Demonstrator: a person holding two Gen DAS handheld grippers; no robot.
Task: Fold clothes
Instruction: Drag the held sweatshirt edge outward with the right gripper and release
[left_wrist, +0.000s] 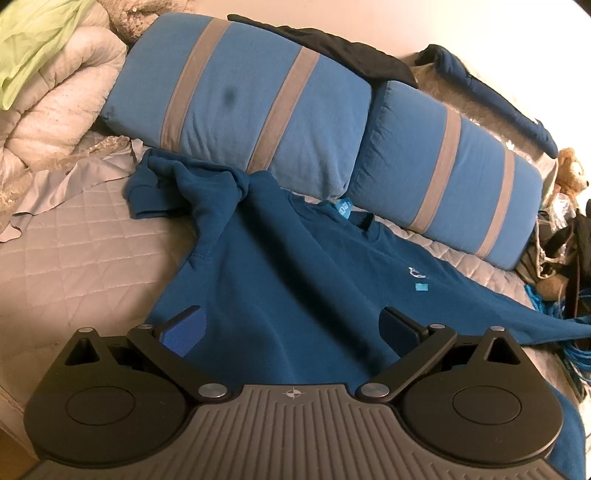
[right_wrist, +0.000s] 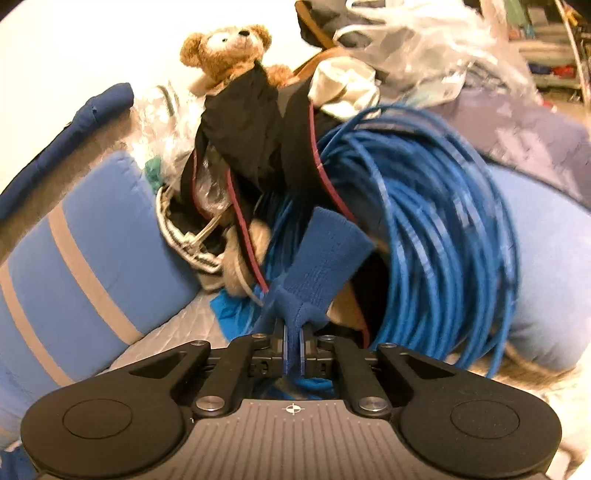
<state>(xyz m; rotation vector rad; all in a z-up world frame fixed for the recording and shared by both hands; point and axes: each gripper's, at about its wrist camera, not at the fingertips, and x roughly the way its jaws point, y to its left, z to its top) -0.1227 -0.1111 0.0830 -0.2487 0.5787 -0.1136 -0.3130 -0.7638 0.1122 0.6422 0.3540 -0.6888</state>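
A dark blue sweatshirt (left_wrist: 280, 266) lies face up on the quilted bed (left_wrist: 81, 251), collar toward the pillows. One sleeve is bunched at the upper left (left_wrist: 173, 184); the other stretches off to the right (left_wrist: 535, 317). My left gripper (left_wrist: 291, 328) is open and empty, hovering over the sweatshirt's body. My right gripper (right_wrist: 293, 350) is shut on the ribbed sleeve cuff (right_wrist: 325, 254), which sticks up between the jaws.
Two blue pillows with grey stripes (left_wrist: 258, 107) (left_wrist: 454, 177) line the back of the bed. A folded quilt (left_wrist: 55, 107) is at the left. A coil of blue cable (right_wrist: 436, 206), a teddy bear (right_wrist: 229, 44), black fabric and plastic bags crowd the right side.
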